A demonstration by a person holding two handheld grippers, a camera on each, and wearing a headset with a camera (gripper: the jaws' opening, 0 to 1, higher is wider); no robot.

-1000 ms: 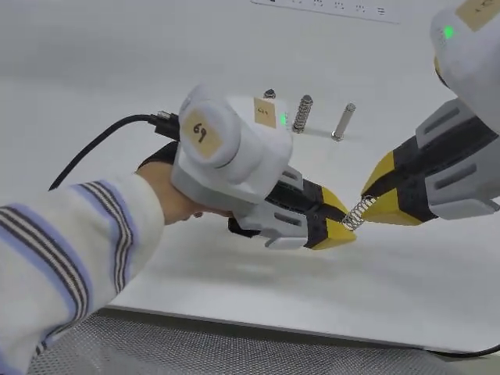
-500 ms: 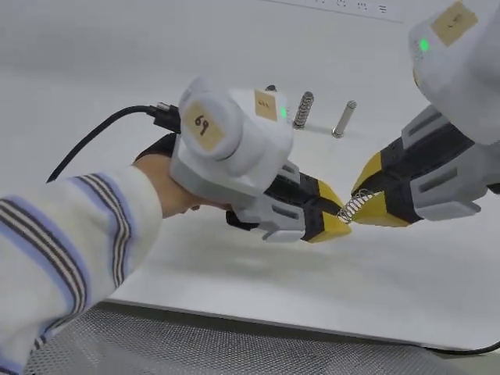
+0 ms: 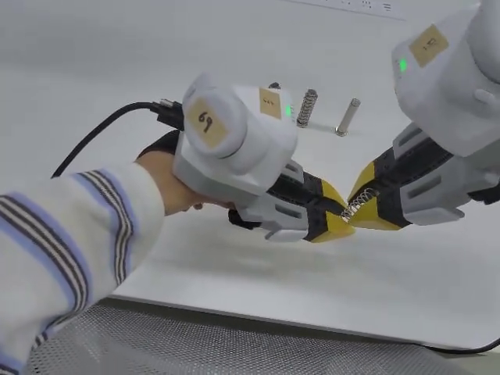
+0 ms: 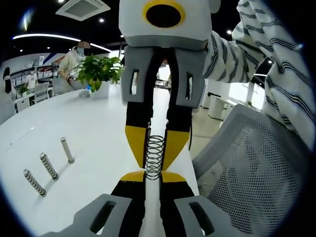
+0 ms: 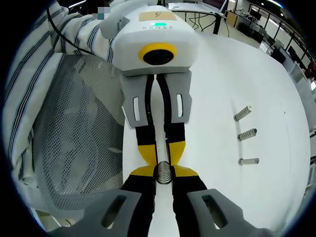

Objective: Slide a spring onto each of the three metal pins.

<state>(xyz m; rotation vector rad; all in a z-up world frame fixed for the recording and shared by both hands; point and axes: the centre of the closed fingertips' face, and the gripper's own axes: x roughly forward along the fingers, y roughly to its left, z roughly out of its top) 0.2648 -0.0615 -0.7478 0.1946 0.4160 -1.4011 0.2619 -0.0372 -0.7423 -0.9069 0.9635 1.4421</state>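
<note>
A short steel spring (image 3: 355,205) bridges the yellow tips of both grippers above the white table's front part. My left gripper (image 3: 340,220), held by a hand in a striped sleeve, is shut on one end of the spring (image 4: 154,158). My right gripper (image 3: 362,209) faces it nose to nose and is shut on the other end (image 5: 164,174). At the back of the table stand three pins. A bare pin (image 3: 347,117) is on the right, and a pin wearing a spring (image 3: 307,108) is beside it. The left gripper's body mostly hides the third pin (image 3: 273,86).
A black cable (image 3: 101,141) runs left from the left gripper across the white table (image 3: 234,266). A grey mesh surface (image 3: 156,344) lies below the table's near edge. In the left gripper view, a potted plant (image 4: 98,71) stands far off on the table.
The right gripper has come in toward the left one, so less of the spring shows between their tips. The head camera has shifted a little.
</note>
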